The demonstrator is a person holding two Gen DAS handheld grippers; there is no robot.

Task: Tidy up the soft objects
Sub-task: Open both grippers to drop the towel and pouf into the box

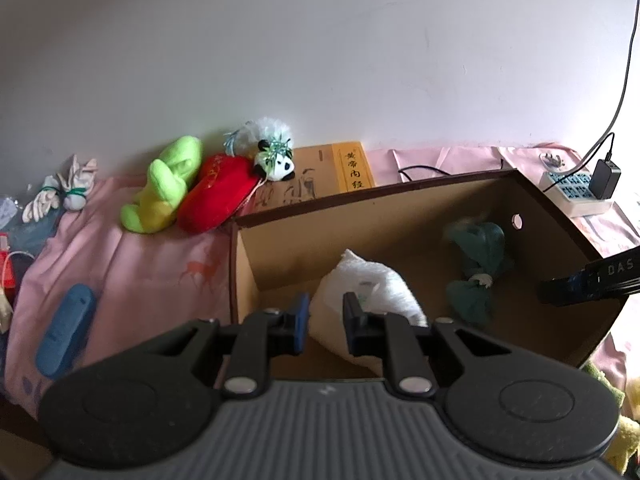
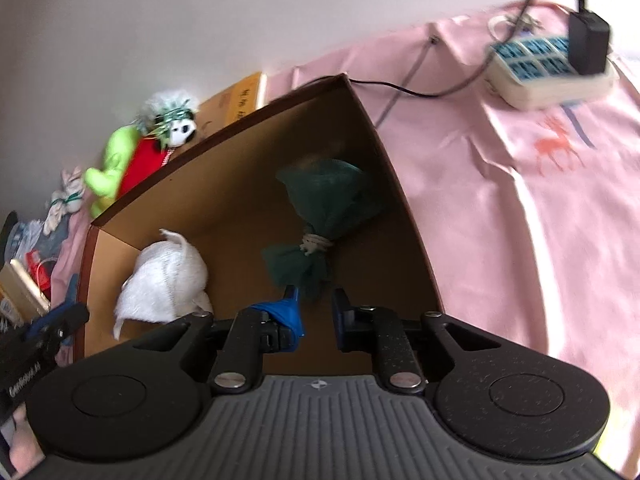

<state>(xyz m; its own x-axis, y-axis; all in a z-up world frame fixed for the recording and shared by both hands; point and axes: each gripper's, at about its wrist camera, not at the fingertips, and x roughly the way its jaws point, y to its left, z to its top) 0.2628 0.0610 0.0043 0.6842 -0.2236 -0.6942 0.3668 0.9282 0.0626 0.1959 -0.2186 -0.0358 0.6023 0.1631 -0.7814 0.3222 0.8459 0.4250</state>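
Note:
An open cardboard box [image 1: 280, 256] [image 2: 384, 152] stands on the pink cloth. Inside lie a white cloth bundle [image 1: 372, 280] [image 2: 168, 276] and a dark green tied cloth bundle [image 1: 478, 264] [image 2: 328, 200]. My left gripper [image 1: 325, 322] is open, just above the white bundle at the box's near edge. My right gripper [image 2: 316, 312] is open and empty, over the green bundle's tail. A green plush [image 1: 164, 188] [image 2: 108, 172], a red plush [image 1: 216, 196] and a small panda [image 1: 276, 162] [image 2: 180, 130] lie behind the box by the wall.
Yellow books [image 1: 336, 172] lie behind the box. A power strip with a charger [image 1: 576, 192] [image 2: 548, 68] and cables sits at the right. White knotted cloths [image 1: 64, 190], a blue object [image 1: 66, 328] and clutter lie at the left. The pink cloth [image 2: 520, 220] extends right.

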